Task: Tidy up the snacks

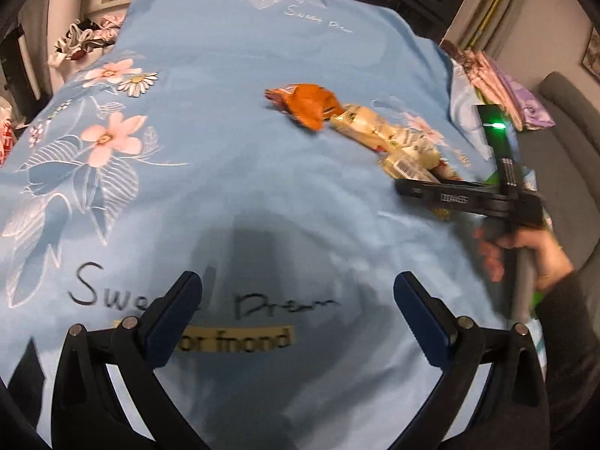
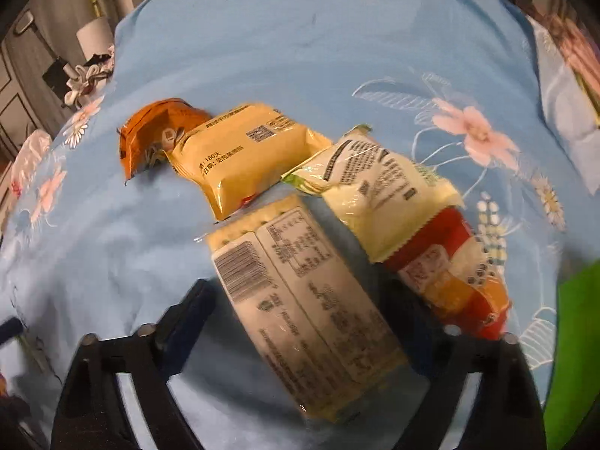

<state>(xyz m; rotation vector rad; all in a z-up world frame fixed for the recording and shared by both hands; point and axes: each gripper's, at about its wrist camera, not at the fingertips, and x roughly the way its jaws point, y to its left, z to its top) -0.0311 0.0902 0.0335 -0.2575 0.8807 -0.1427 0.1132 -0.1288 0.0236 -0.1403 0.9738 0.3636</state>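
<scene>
A long pale cracker pack (image 2: 300, 300) with a barcode lies on the blue flowered bedsheet (image 2: 337, 56), its near end between the two fingers of the right gripper (image 2: 296, 300), whose jaws stand partly apart on either side of it; I cannot tell whether the pads press on it. Just beyond it sit a yellow packet (image 2: 240, 153), an orange packet (image 2: 150, 131) at the far left, and a white-and-green packet (image 2: 378, 187) overlapping a red one (image 2: 461, 281) on the right. The left gripper (image 1: 296, 315) hangs wide open and empty over the bare sheet, well to the left of the snacks.
</scene>
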